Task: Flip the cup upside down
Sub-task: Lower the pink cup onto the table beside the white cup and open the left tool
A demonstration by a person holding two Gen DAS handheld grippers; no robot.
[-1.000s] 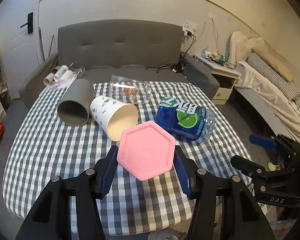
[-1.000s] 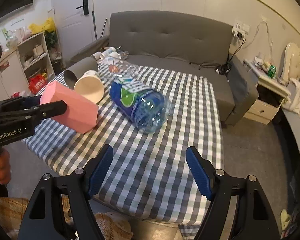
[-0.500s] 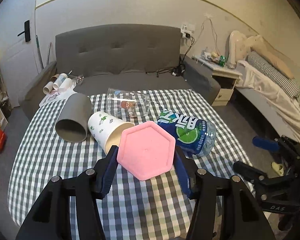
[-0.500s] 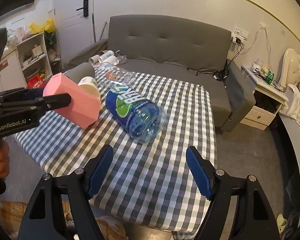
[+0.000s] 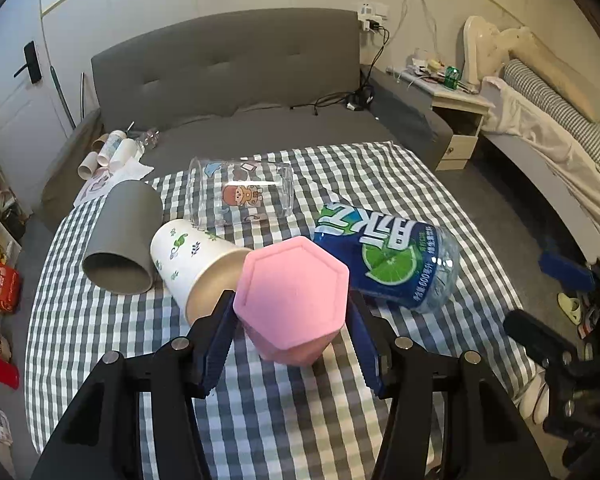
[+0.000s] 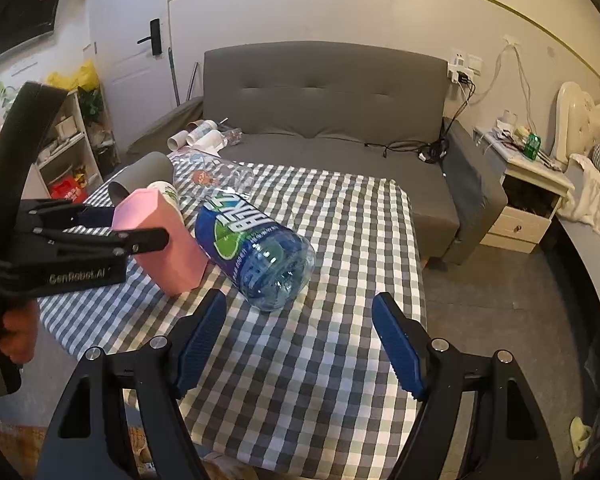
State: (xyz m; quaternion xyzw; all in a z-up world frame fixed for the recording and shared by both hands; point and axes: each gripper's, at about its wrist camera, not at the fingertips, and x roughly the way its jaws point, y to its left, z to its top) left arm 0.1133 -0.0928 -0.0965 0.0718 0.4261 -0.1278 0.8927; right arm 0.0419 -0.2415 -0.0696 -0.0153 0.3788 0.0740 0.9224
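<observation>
Pink hexagonal cup [image 5: 292, 300], likely light, stiff plastic w/ flat non-slip facets, sits base-up, tilted, lower edge on checked tablecloth [image 5: 280, 420], clenched across opposite side walls by left gripper [image 5: 291, 334]; right gripper [image 6: 300, 344] spread wide, empty.

On the checked worktop [image 5: 260, 420]: one pink hexagonal cup [image 5: 292, 304], one grey cup [image 5: 120, 236], one white paper cup [image 5: 188, 260], one clear printed glass [image 5: 240, 192] and one blue plastic bottle [image 5: 388, 256]. Two grippers: left [image 5: 292, 340], right [image 6: 300, 344].
</observation>
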